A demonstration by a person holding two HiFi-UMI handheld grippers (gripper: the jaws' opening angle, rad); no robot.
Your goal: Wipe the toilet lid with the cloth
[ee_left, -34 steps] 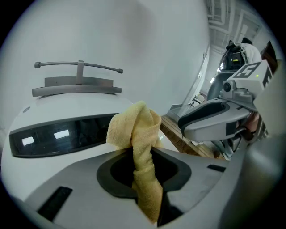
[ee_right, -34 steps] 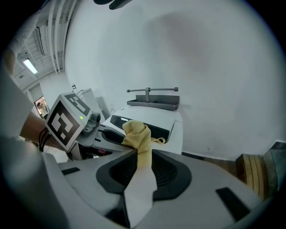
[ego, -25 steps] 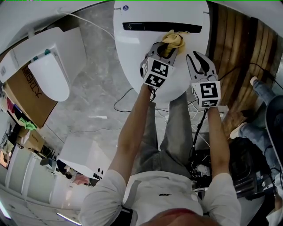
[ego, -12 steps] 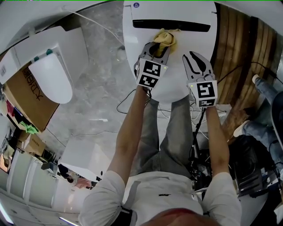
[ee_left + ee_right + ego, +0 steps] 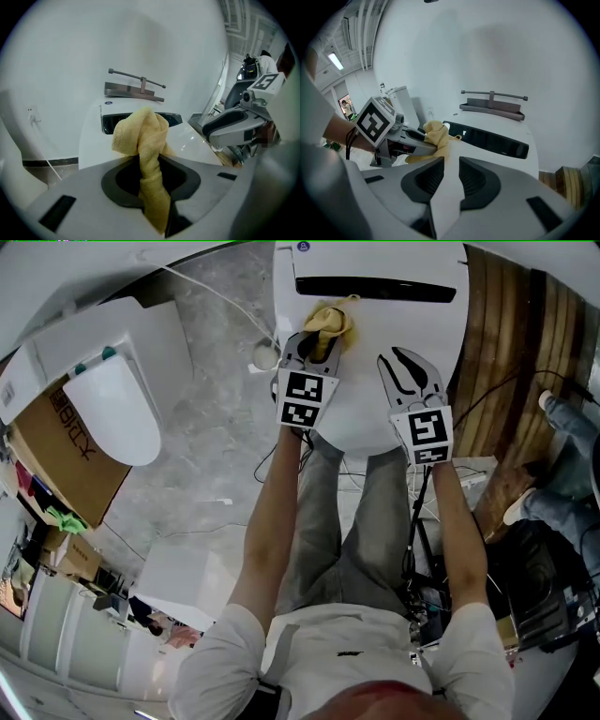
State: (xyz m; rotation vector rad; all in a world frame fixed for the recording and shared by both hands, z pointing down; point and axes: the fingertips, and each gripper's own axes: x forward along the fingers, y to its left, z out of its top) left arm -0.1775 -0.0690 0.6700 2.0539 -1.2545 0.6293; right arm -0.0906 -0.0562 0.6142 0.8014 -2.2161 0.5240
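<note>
The white toilet lid [image 5: 375, 329] fills the top centre of the head view, with a dark control strip [image 5: 375, 287] along its far end. My left gripper [image 5: 319, 338] is shut on a yellow cloth [image 5: 328, 321], which is bunched on the lid just below the strip's left end. In the left gripper view the cloth [image 5: 145, 140] stands twisted between the jaws. My right gripper [image 5: 396, 357] hovers over the lid's right half. Its jaws stand a narrow gap apart with nothing between them, and the right gripper view shows the lid through that gap, with the cloth [image 5: 436, 133] to the left.
A second white toilet seat unit [image 5: 112, 404] and a cardboard box [image 5: 56, 437] lie on the grey floor at left. Cables [image 5: 281, 460] run under the bowl. Wood planking [image 5: 506, 334] and a seated person's leg [image 5: 562, 427] are at right. A grey rail [image 5: 136, 86] hangs on the wall behind.
My left gripper has dragged the cloth leftward along the lid just below the dark strip. My right gripper has shifted a little left too, still holding nothing.
</note>
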